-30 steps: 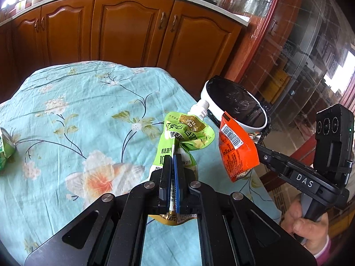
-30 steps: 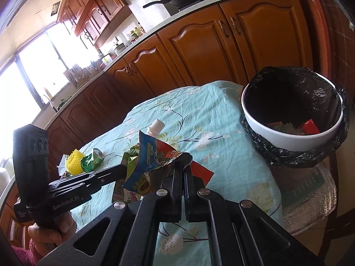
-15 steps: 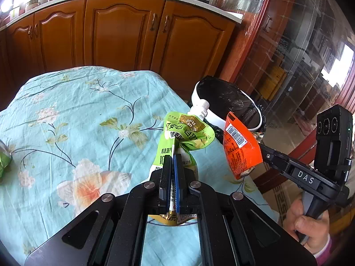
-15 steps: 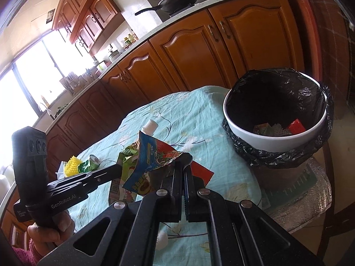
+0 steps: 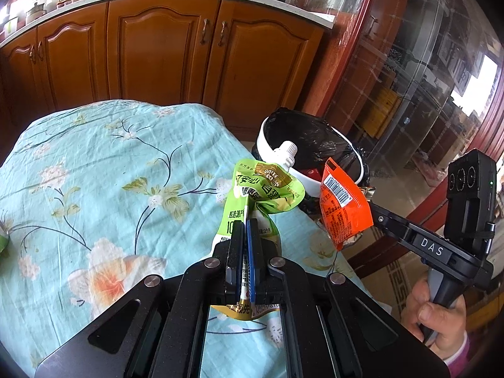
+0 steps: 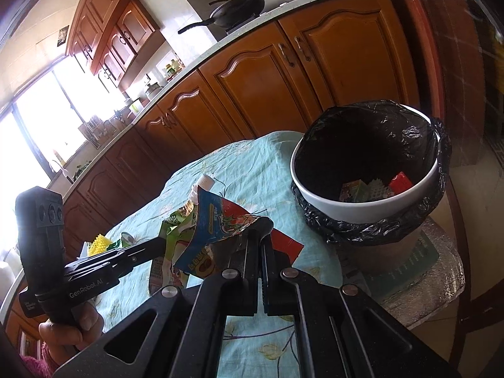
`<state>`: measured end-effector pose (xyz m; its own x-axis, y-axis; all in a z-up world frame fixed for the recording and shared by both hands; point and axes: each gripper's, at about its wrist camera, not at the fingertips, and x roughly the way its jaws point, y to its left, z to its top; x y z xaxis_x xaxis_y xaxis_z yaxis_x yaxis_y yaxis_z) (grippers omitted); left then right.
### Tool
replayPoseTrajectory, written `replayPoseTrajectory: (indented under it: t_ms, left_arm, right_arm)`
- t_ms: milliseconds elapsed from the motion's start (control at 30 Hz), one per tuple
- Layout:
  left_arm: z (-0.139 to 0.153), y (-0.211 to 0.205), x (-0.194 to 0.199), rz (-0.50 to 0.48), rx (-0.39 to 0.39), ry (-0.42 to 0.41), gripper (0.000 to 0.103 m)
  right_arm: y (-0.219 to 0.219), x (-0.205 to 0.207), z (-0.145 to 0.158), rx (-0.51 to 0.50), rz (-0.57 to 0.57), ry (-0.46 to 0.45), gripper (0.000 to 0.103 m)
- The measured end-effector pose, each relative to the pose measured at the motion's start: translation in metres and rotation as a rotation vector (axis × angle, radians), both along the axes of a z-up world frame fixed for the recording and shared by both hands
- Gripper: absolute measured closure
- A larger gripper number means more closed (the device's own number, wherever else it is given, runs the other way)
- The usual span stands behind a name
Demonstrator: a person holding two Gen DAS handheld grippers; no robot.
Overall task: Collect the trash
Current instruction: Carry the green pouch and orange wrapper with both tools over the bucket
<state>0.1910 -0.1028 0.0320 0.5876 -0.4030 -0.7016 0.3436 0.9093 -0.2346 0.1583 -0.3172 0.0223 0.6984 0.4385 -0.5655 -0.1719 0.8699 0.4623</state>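
Clamping a green spouted pouch tight in the left gripper, pinching an orange snack wrapper in the right gripper. Drawing closer to the lined bin than a second ago, above the floral tablecloth. Nearing the drop, likely.
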Motion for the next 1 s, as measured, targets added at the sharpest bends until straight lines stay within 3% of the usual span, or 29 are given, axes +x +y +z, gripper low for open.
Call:
replayPoseTrajectory:
  t_ms: [633, 1000]
  left_arm:
    - [0.025, -0.042, 0.028, -0.065, 0.0, -0.045, 0.101]
    - [0.025, -0.069, 0.053, -0.101, 0.013, -0.035, 0.101]
  right_arm:
    - [-0.042, 0.013, 0.011, -0.017, -0.071, -0.014, 0.102]
    - [-0.065, 0.029, 0.014, -0.044, -0.123, -0.017, 0.102]
